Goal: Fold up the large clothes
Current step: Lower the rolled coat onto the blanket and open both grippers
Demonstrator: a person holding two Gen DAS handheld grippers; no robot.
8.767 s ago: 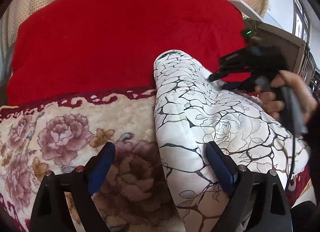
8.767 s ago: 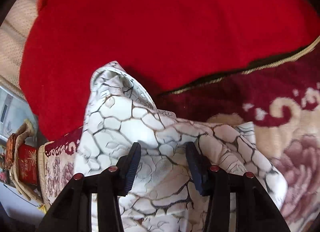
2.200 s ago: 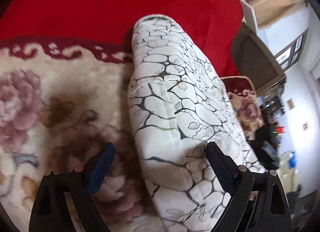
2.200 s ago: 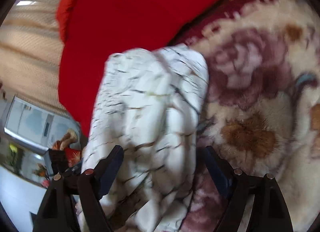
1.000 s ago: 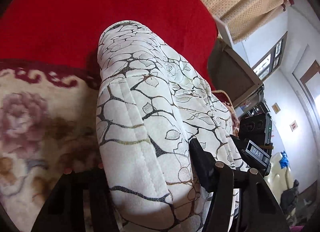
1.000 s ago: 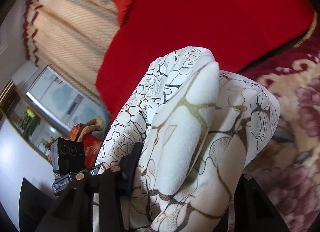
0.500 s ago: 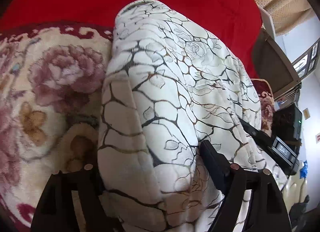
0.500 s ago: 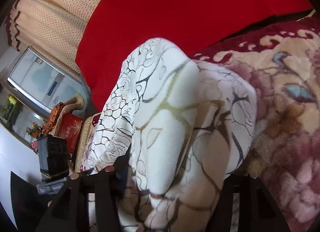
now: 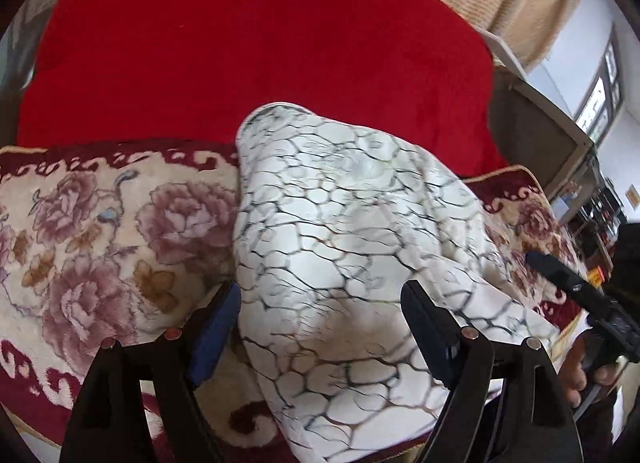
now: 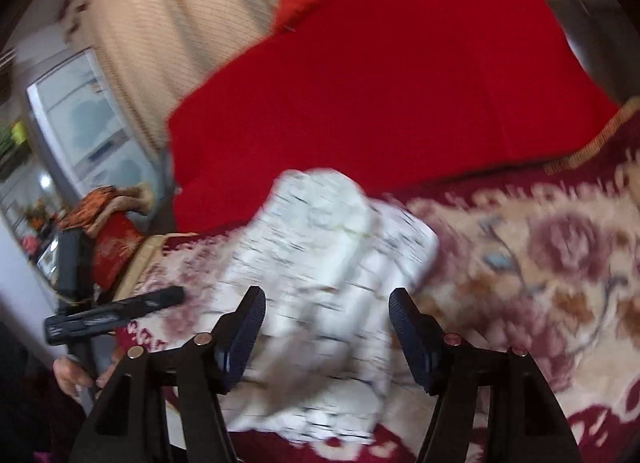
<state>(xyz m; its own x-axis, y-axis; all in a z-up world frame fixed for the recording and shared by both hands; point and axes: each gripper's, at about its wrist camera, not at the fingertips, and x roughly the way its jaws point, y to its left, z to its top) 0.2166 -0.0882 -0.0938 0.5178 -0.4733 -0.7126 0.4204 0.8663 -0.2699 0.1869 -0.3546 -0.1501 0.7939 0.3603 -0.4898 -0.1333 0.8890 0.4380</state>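
Folded white quilted garment with dark crackle print [image 9: 352, 247] lies bundled on the floral blanket [image 9: 100, 223], its far end at the blanket's back edge, touching the red cover [image 9: 256, 43] behind. Left gripper [image 9: 320, 327] jaws stand wide, pads off the fabric, bundle lying between them. Right gripper [image 10: 326, 327] jaws are opening, garment between them but not pinched; that view is motion-blurred. Beige curtain [image 10: 168, 23] hangs behind.
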